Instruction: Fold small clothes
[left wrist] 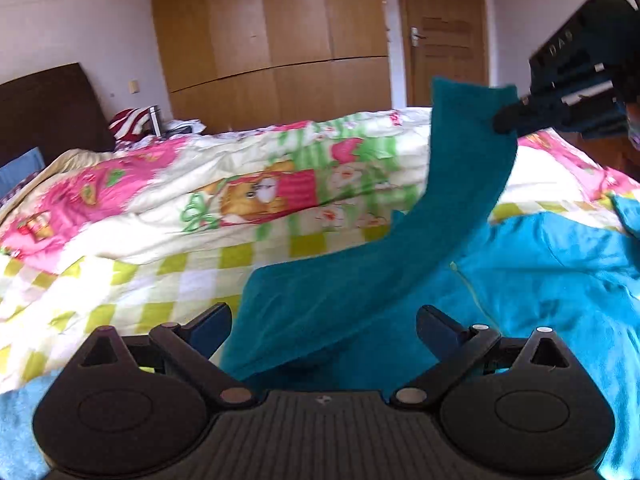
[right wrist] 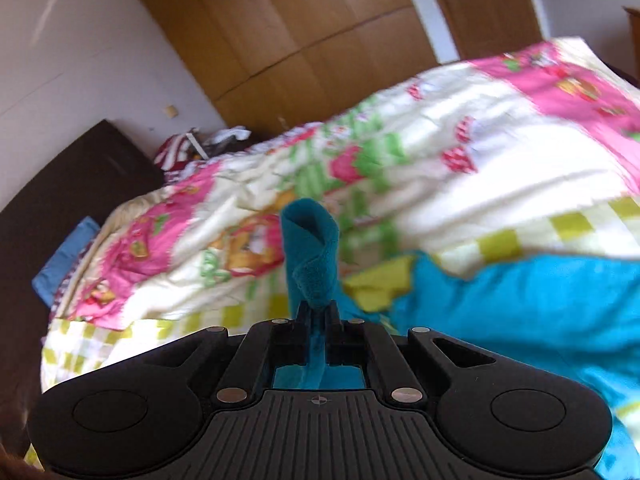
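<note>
A small teal fleece garment (left wrist: 400, 264) lies on the bed over a brighter blue cloth (left wrist: 560, 280). One long teal strip of it rises up to the right. My right gripper (left wrist: 506, 118) is shut on the strip's upper edge, lifted above the bed. In the right wrist view the teal strip end (right wrist: 310, 240) sticks out, curled, from between the shut fingers of the right gripper (right wrist: 318, 306). My left gripper (left wrist: 324, 320) is open, low over the garment's near edge, with teal cloth lying between its spread fingers but not clamped.
The bed carries a quilt (left wrist: 200, 200) with pink, green and white cartoon print. A dark headboard (left wrist: 44, 108) stands at the left with a red striped item (left wrist: 128, 120). Wooden wardrobes (left wrist: 272, 32) and a door (left wrist: 444, 32) line the far wall.
</note>
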Demonstrator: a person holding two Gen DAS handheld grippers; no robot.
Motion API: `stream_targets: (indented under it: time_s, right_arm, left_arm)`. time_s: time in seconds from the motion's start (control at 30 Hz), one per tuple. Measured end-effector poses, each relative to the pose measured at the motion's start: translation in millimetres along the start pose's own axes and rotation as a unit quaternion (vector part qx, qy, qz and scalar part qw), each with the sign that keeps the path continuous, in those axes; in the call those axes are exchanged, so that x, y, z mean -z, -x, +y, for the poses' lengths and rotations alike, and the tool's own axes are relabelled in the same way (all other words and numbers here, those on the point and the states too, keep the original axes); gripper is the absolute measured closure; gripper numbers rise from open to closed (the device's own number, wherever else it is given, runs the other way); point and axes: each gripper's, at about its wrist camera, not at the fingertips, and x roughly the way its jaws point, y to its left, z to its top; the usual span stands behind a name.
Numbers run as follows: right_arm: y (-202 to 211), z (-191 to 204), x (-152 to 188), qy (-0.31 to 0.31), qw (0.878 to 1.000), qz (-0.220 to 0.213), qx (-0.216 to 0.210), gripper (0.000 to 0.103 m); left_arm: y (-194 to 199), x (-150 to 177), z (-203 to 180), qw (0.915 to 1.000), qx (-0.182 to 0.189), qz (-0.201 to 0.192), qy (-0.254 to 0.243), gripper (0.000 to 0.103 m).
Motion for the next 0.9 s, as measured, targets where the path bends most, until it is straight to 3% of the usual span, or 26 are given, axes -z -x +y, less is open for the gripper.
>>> stream_targets:
  time_s: [0.13, 0.2, 0.27, 0.37, 0.53, 0.6, 0.67, 0.77, 0.9]
  right_arm:
    - [-25.0, -85.8, 37.9, -0.078, 0.993, 0.041, 0.079, 0.098]
    - [-36.2, -119.3, 55.7, -0.115, 0.987, 0.073, 0.087, 0.098]
    - [-43.4, -126.3, 65.3, -0.114, 0.986, 0.086, 0.089, 0.098]
    - [-49.2, -121.9, 65.4, -0.112, 0.987, 0.092, 0.074, 0.096]
    - [-68.0, -112.4, 56.2, -0.115, 0.987, 0.099, 0.057, 0.086]
    - [-78.0, -113.6, 58.4, -0.126, 0.984, 0.110, 0.057, 0.077]
    - [-89.7, -110.2, 61.2, -0.133, 0.982, 0.119, 0.069, 0.078]
    - [-97.1, -92.3, 55.5, -0.123, 0.982, 0.123, 0.080, 0.091]
    - [-93.1, -31.3, 12.3, -0.102, 0.990, 0.092, 0.008, 0.094]
  left_arm:
    - [-23.1, 7.5, -46.7, 0.9979, 0.028, 0.025, -0.052, 0.000]
    - [-35.1, 14.4, -59.3, 0.9959, 0.033, 0.040, -0.075, 0.000]
    - [-44.5, 22.7, -68.4, 0.9934, 0.027, 0.051, -0.099, 0.000]
    - [-53.0, 33.3, -72.7, 0.9903, 0.009, 0.062, -0.124, 0.000]
    - [-59.3, 51.4, -58.2, 0.9801, -0.083, 0.043, -0.175, 0.000]
    - [-61.6, 57.5, -49.8, 0.9785, -0.096, 0.049, -0.176, 0.000]
    - [-67.9, 63.5, -39.7, 0.9780, -0.107, 0.061, -0.168, 0.000]
    - [-75.6, 65.8, -31.2, 0.9766, -0.126, 0.060, -0.164, 0.000]
    - [-70.7, 51.3, -14.0, 0.9799, -0.143, 0.043, -0.132, 0.000]
